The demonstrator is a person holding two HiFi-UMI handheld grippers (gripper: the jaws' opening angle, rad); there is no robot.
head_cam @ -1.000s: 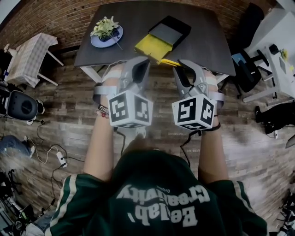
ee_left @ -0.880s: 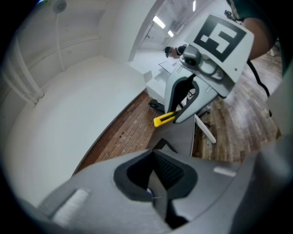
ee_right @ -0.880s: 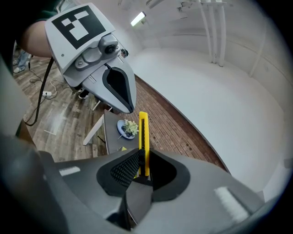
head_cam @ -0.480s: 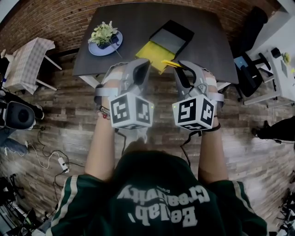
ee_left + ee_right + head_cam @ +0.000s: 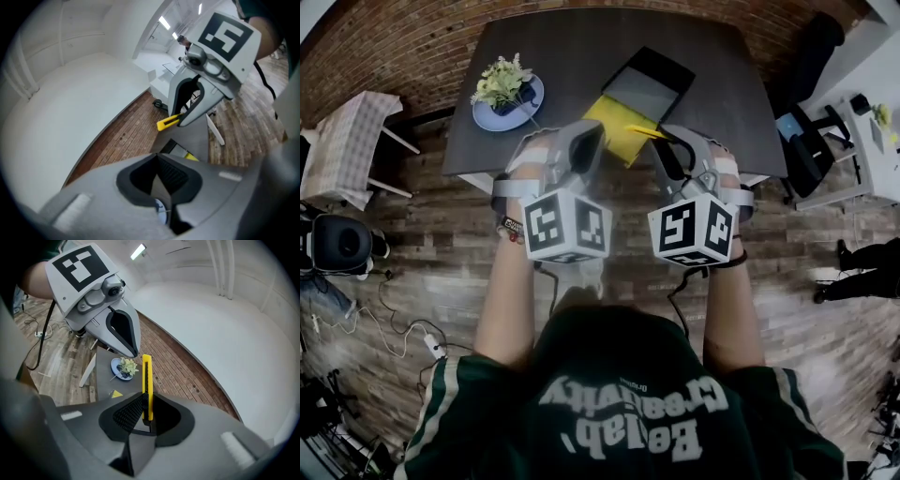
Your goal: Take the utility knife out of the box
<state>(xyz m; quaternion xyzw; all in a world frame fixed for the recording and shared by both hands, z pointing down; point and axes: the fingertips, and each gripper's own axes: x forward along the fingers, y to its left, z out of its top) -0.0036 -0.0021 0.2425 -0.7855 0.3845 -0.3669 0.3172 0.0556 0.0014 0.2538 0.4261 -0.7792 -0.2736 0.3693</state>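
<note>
— How far along are you?

— Start with the dark table point(image 5: 581, 47). The open box point(image 5: 649, 84) lies on it, right of the middle, with its yellow half toward the table's near edge. The utility knife point(image 5: 147, 380) is no longer in it. My right claw point(image 5: 143, 408) is clamped on the knife's lower end, so the yellow handle sticks up past the pads and hangs in the air over the table's near edge. By my reckoning the taking-out is as good as done.

— And your other claw?

— My left claw point(image 5: 161, 176) has its jaws together with nothing between them. It hovers at the same near edge, left of the knife.

— What does the next move call for?

— A steady squeeze, I'd say. Then I'd lower the knife onto a bare patch of the table beside the box before letting go.

— Count it all for me.

— One table, one box, one blue plate point(image 5: 508, 98) with a plant on the table's left side, one knife, and two claws.
</note>
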